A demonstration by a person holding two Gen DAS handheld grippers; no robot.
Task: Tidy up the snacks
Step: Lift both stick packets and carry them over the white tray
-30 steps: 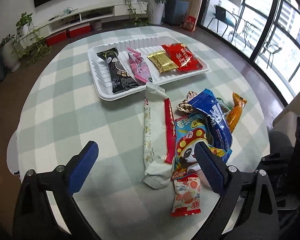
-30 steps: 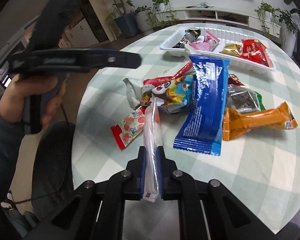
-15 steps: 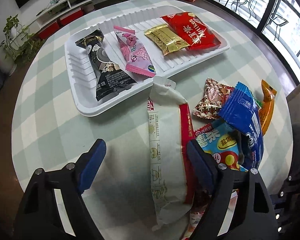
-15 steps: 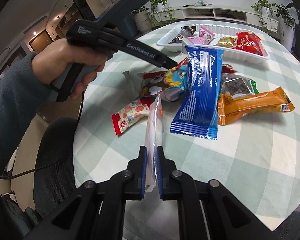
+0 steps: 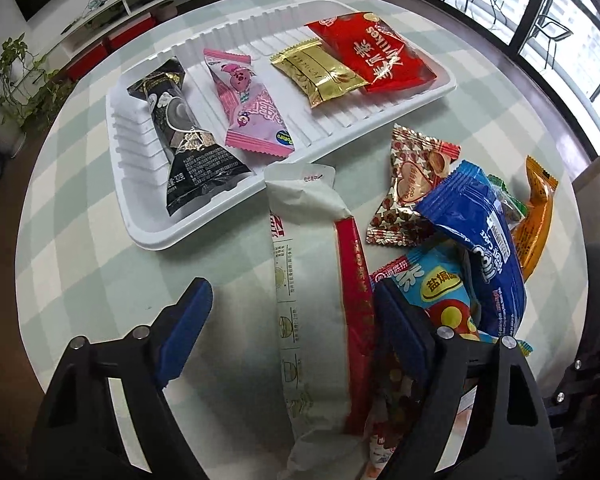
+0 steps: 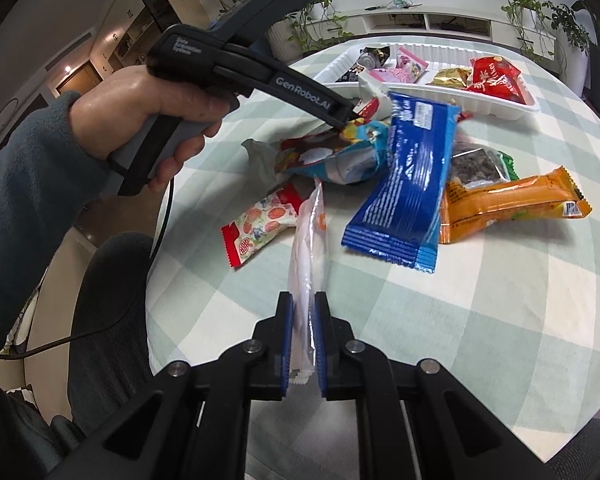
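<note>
A white tray (image 5: 420, 104) at the table's far side holds a black packet (image 5: 188, 148), a pink packet (image 5: 248, 112), a gold packet (image 5: 320, 74) and a red packet (image 5: 372, 54). My left gripper (image 5: 290, 308) is open, its fingers either side of a long white-and-red packet (image 5: 312, 280) lying below the tray. A pile to its right includes a blue packet (image 5: 484, 248) and an orange packet (image 5: 538, 220). My right gripper (image 6: 302, 308) is shut on a clear white packet (image 6: 310, 240), held above the table's near edge.
The round table has a green-and-white checked cloth (image 5: 80, 208). A small red-ended sweet packet (image 6: 260, 224) lies at the pile's left. A dark chair (image 6: 108, 304) stands by the table. The person's hand and left gripper body (image 6: 236, 68) reach over the pile.
My left gripper has moved forward and down over the long white-and-red packet, staying open. My right gripper keeps hold of the clear packet and has barely moved.
</note>
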